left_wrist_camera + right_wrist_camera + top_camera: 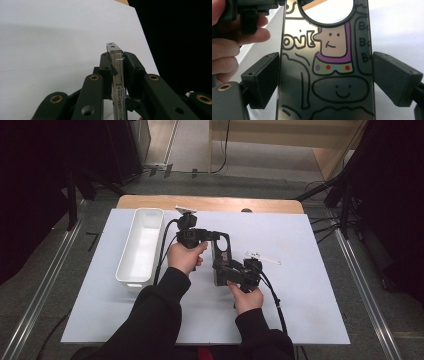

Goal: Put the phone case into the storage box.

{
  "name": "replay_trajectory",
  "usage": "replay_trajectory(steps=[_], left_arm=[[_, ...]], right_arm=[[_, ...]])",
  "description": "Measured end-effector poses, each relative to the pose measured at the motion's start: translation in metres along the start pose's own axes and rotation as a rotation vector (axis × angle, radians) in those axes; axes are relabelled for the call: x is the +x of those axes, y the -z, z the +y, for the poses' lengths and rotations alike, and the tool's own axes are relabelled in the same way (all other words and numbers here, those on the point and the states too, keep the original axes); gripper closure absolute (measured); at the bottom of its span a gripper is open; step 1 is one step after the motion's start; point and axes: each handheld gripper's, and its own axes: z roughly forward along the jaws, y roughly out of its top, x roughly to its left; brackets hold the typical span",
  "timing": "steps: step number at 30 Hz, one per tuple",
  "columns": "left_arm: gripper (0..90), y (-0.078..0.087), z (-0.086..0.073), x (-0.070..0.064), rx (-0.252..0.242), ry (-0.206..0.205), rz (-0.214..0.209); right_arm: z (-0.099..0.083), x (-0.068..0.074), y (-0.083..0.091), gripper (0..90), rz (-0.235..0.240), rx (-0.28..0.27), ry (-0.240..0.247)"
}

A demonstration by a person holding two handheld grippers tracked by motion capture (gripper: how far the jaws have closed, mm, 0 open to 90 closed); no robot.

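A cartoon-printed phone case [325, 62] is pinched edgewise in the left claw [117, 65], raised off the surface [310, 270]; the right claw [325, 80] is spread beside its edges, seemingly for a handover.

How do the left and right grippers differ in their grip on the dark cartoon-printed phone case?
The left gripper is shut on the thin edge of the dark cartoon-printed phone case, pads pressing its two faces. The right gripper spans the case's width, its jaws standing beside the two side edges; whether they touch is unclear. In the high view the left gripper takes the case's far end, the right gripper its near end. Both are black two-jaw tools at the same case.
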Motion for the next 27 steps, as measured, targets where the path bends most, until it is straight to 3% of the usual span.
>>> replay_trajectory(steps=[12, 23, 27], left_arm=[[79.6, 0.002, 0.001, -0.003, 0.002, -0.016, -0.016], [79.7, 0.007, 0.003, -0.006, -0.008, -0.029, -0.033], [79.8, 0.009, 0.003, -0.007, -0.005, -0.036, -0.039]], right_arm=[[0.003, -0.001, -0.002, 10.4, 0.028, 0.03, -0.006], [0.011, 0.006, 0.0, 10.2, 0.003, 0.058, 0.012], [0.013, 0.006, 0.0, 10.2, 0.018, 0.063, 0.017]])
